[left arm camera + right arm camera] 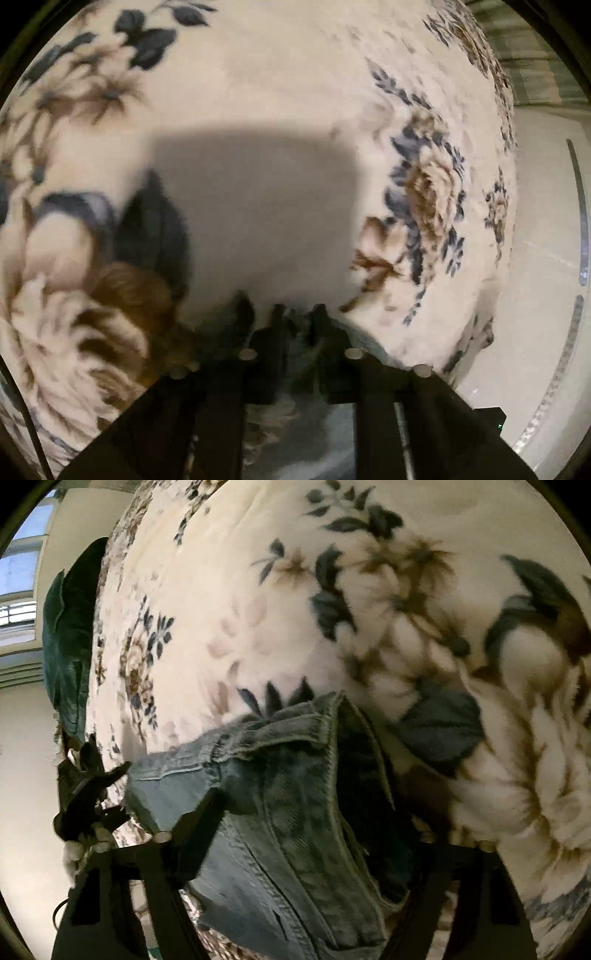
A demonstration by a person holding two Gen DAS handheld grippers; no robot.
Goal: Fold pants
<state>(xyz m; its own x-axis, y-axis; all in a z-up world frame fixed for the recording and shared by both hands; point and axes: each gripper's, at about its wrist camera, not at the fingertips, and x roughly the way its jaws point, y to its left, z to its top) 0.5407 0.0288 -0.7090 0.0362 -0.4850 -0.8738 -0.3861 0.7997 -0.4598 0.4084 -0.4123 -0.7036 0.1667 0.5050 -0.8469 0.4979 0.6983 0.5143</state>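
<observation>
Denim fills the space right in front of my right gripper (pixel 295 830): the pants (pixel 280 812), blue jeans, bunched with the waistband hem and a seam running up between my two fingers. One finger (pixel 195 819) shows dark against the cloth on the left; the other is hidden behind the folds, so these jaws look clenched on the pants, gathered thick rather than flat. The pants hang or drape just above a floral blanket (pixel 258 609) that covers the bed, cream with blue and brown flowers.

From my left gripper (pixel 297 325) I see mostly that same blanket and a square shadow on it. The two fingertips (pixel 277 317) stand close together with a scrap of blue-grey cloth between them, so I judge these jaws are grasping an edge of the pants too, though blur makes it hard to be sure.

To do this fold well, I should keep both grips level and pull gently apart so the waistband goes taut before laying it down. The bunched layers in my right jaws could slip unevenly; lowering slowly onto the blanket and smoothing the crease will matter more than speed.
</observation>
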